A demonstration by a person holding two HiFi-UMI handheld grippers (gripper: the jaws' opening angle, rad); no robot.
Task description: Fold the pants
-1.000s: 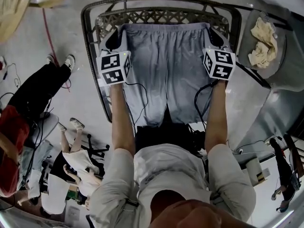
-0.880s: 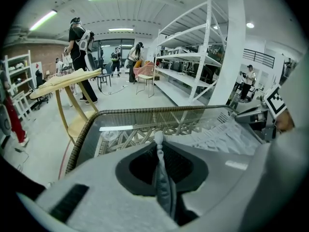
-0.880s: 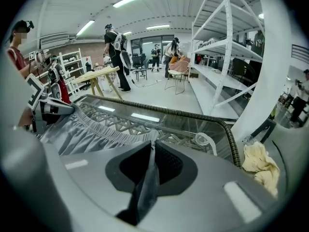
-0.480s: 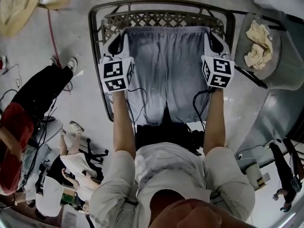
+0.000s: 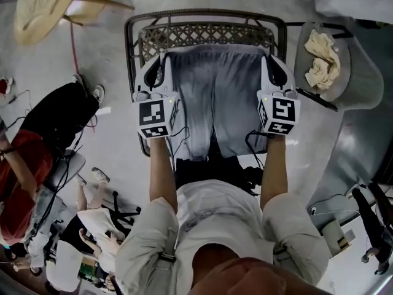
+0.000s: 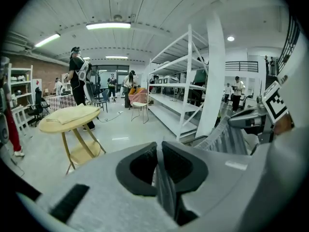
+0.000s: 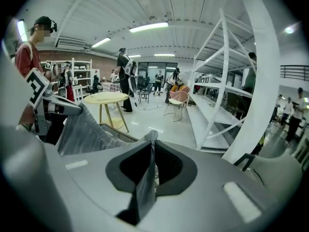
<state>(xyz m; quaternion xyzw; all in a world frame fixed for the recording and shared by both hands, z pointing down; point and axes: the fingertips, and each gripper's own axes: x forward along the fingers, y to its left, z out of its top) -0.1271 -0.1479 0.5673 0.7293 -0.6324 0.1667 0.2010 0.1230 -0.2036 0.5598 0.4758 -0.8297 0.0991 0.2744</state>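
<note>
Grey pants (image 5: 215, 97) hang stretched between my two grippers above a black metal lattice table (image 5: 202, 32), legs trailing down toward me. My left gripper (image 5: 161, 63) pinches the waistband's left corner; its jaws have just been closing, and a fold of grey fabric (image 6: 164, 187) sits clamped between them. My right gripper (image 5: 269, 61) is shut on the right corner. In the left gripper view my left gripper (image 6: 158, 161) grips cloth that runs off right as the pants (image 6: 227, 139). In the right gripper view my right gripper (image 7: 152, 161) holds the pants (image 7: 87, 129).
A round grey bin (image 5: 356, 72) with a crumpled cream cloth (image 5: 322, 57) stands right of the table. A yellow round side table (image 5: 49, 8) is at the back left. People (image 5: 55, 121) stand at the left. White shelving (image 6: 183, 81) lies ahead.
Both grippers have risen with the waistband corners; the pants have lifted off the table top and now hang between them. The grippers look larger and nearer to the head camera.
</note>
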